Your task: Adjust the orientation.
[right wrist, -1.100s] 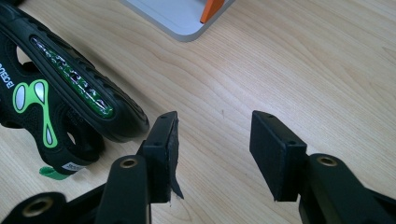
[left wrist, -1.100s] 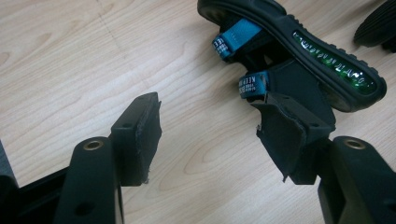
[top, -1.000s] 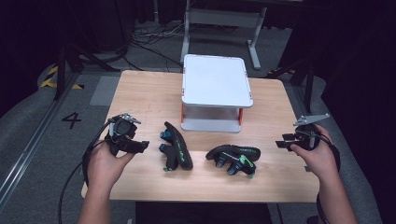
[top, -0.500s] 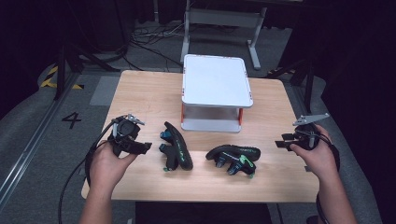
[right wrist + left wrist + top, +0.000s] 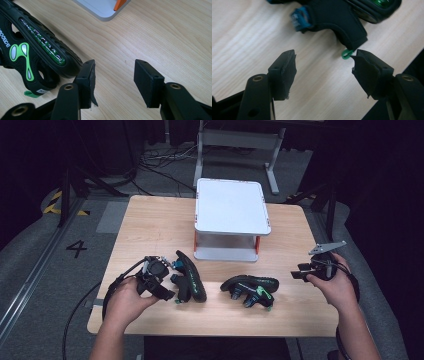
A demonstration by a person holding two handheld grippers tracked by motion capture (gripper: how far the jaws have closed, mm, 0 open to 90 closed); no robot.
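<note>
Two black sandals with green trim lie on the wooden table (image 5: 150,230). The left sandal (image 5: 189,280) lies lengthwise; its black strap (image 5: 337,22) and a small green loop (image 5: 347,53) sit just beyond my left gripper (image 5: 323,56). My left gripper (image 5: 167,295) is open, low over the table beside that sandal; its jaws have just been opening a little, with only bare wood between them. The right sandal (image 5: 250,287) lies on its side, its sole (image 5: 42,52) close to one jaw of my right gripper (image 5: 113,66). My right gripper (image 5: 298,272) is open and holds nothing.
A white two-level stand (image 5: 230,210) with orange legs sits at the middle back of the table; its corner (image 5: 100,7) appears in the right gripper view. Cables trail from both grippers. Dark floor and a metal frame lie beyond the table.
My left hand has moved right and down, bringing its gripper up beside the left sandal. The right hand and both sandals have stayed put.
</note>
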